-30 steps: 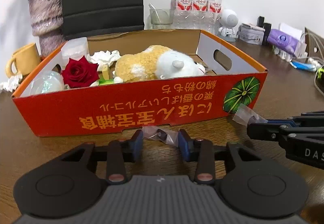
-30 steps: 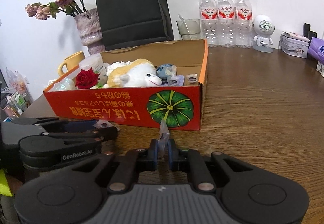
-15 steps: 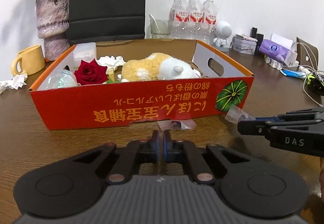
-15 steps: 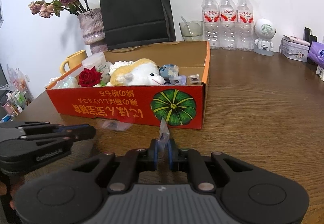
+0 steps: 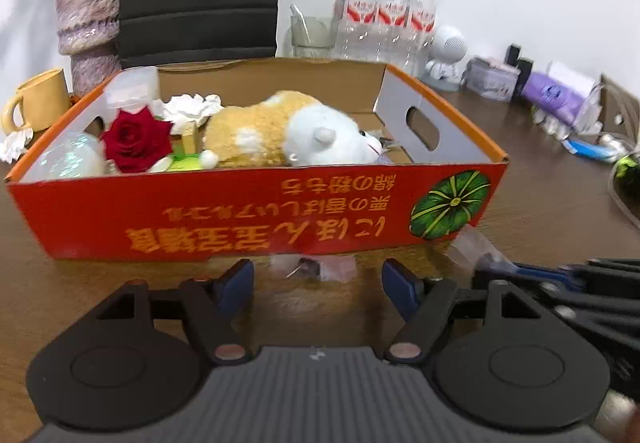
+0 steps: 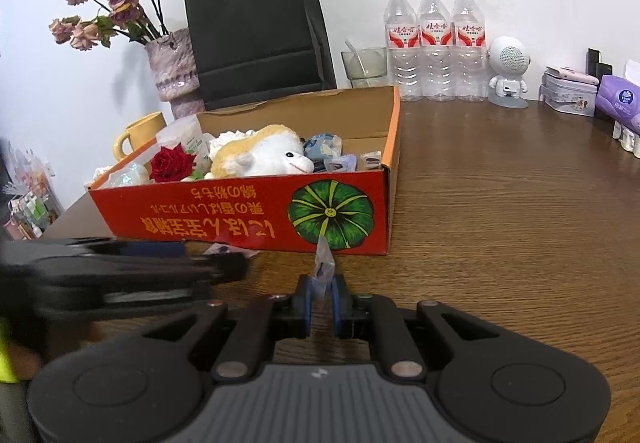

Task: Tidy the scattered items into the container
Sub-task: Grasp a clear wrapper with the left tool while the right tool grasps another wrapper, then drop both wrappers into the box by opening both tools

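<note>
A red cardboard box (image 5: 256, 211) with a green pumpkin print stands on the wooden table; it also shows in the right wrist view (image 6: 240, 209). It holds a plush sheep (image 5: 288, 135), a red rose (image 5: 136, 139) and small items. A small clear plastic packet (image 5: 314, 267) lies on the table against the box front, between my fingers. My left gripper (image 5: 318, 281) is open wide around it. My right gripper (image 6: 321, 289) is shut on another small clear packet (image 6: 323, 261), just in front of the box's pumpkin corner.
Behind the box stand a black paper bag (image 6: 256, 35), a vase of dried flowers (image 6: 172, 63), a yellow mug (image 5: 36, 101), a glass (image 6: 364, 65), three water bottles (image 6: 434, 43) and a white robot figure (image 6: 508, 71). Tissue packs and small boxes (image 6: 592, 95) sit at the right.
My left gripper was shut half a second ago and has opened wide, moving forward to the packet by the box. My right gripper keeps its packet and has shifted little.
</note>
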